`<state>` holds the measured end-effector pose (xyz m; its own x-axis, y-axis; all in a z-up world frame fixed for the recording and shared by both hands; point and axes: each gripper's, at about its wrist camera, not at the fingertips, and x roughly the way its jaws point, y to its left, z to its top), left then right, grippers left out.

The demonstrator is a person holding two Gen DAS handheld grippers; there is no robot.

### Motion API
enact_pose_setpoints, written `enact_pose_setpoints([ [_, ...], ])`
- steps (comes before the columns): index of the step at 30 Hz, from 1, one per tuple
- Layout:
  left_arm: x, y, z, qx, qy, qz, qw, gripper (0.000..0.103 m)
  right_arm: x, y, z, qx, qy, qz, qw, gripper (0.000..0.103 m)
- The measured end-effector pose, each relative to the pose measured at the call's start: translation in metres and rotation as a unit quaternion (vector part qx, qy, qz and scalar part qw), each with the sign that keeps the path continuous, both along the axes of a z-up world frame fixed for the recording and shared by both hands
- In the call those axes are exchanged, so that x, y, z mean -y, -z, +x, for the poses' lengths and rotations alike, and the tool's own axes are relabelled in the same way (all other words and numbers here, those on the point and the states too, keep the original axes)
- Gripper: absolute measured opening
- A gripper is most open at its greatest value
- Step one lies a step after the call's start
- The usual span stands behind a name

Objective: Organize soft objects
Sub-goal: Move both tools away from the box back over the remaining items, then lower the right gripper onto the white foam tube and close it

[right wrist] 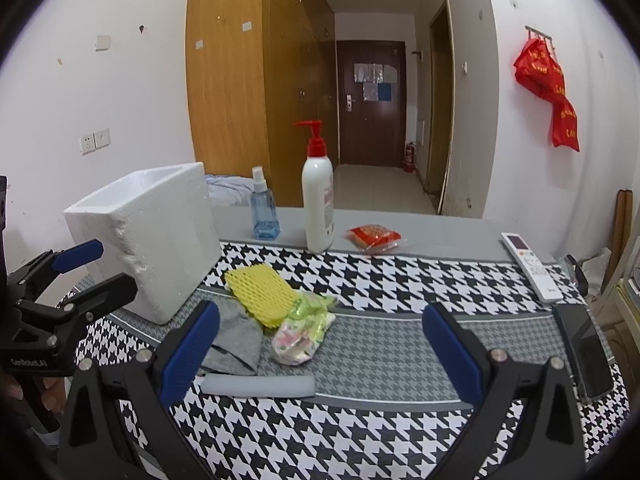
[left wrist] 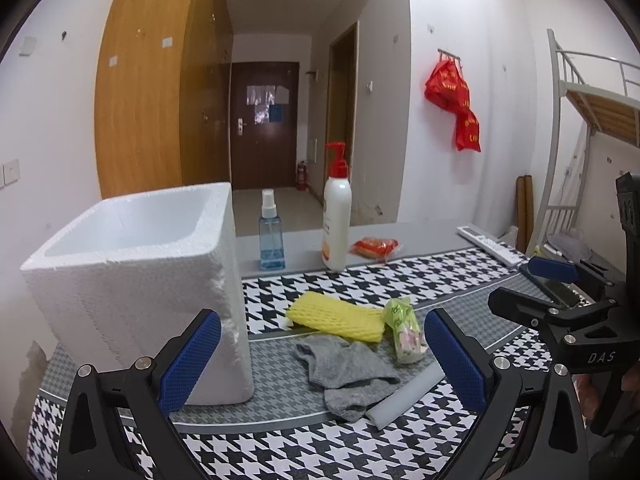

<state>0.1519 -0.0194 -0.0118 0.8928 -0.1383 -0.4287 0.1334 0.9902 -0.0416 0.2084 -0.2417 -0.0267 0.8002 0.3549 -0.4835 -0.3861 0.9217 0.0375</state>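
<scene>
Both tools are spread wide and empty: the left gripper (left wrist: 322, 364) and right gripper (right wrist: 320, 354) hover above the cloth-covered table (right wrist: 400, 272). The foam box (left wrist: 136, 280) stands upright, nothing visible inside. Just right of the box lie the yellow foam net (left wrist: 334, 320), grey sock (left wrist: 348, 372), green packet (left wrist: 404, 332) and white foam tube (left wrist: 404, 396), bunched together, touching.

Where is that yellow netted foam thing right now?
The yellow foam net lies on the checked cloth, right of the white foam box, between the grey sock and green packet.
</scene>
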Motion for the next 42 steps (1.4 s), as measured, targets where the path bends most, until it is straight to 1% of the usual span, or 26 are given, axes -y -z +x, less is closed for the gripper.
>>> enact_pose_setpoints([
  [5,-0.002,0.009,0.005,-0.014,-0.006,0.004,0.9999,0.102,-0.001,0.007,0.003,-0.011,-0.013,-0.006,1.0,0.103],
  [10,-0.003,0.018,0.009,-0.03,-0.009,0.005,0.9995,0.102,-0.002,0.02,0.007,-0.035,-0.027,-0.009,0.999,0.103],
  [13,-0.004,0.021,0.009,-0.033,-0.009,0.008,0.9994,0.102,-0.003,0.028,0.009,-0.049,-0.046,-0.009,0.998,0.103],
  [15,-0.005,0.022,0.009,-0.034,-0.012,0.011,0.9993,0.102,-0.006,0.034,0.01,-0.061,-0.062,-0.012,0.996,0.102],
  [20,-0.011,0.025,0.011,-0.041,-0.024,0.004,0.9989,0.102,-0.016,0.048,0.014,-0.086,-0.098,-0.022,0.991,0.102],
  [25,-0.011,0.028,0.013,-0.047,-0.018,0.009,0.9987,0.102,-0.022,0.061,0.02,-0.108,-0.11,-0.034,0.988,0.102],
  [28,-0.011,0.031,0.017,-0.057,-0.015,0.01,0.9982,0.102,-0.022,0.067,0.025,-0.123,-0.117,-0.035,0.985,0.102],
  [31,-0.011,0.034,0.021,-0.069,-0.011,0.013,0.9975,0.102,-0.023,0.072,0.028,-0.138,-0.138,-0.033,0.98,0.102],
  [34,-0.008,0.036,0.026,-0.079,-0.001,0.01,0.9968,0.102,-0.027,0.073,0.03,-0.141,-0.165,-0.035,0.976,0.097],
  [36,-0.006,0.037,0.03,-0.086,0.0,0.005,0.9963,0.102,-0.029,0.074,0.031,-0.139,-0.176,-0.046,0.973,0.092],
  [39,-0.002,0.039,0.031,-0.088,0.004,0.009,0.9961,0.102,-0.034,0.078,0.033,-0.145,-0.193,-0.061,0.968,0.083],
  [42,0.0,0.039,0.031,-0.087,0.009,0.009,0.9961,0.102,-0.037,0.079,0.034,-0.147,-0.213,-0.074,0.963,0.081],
])
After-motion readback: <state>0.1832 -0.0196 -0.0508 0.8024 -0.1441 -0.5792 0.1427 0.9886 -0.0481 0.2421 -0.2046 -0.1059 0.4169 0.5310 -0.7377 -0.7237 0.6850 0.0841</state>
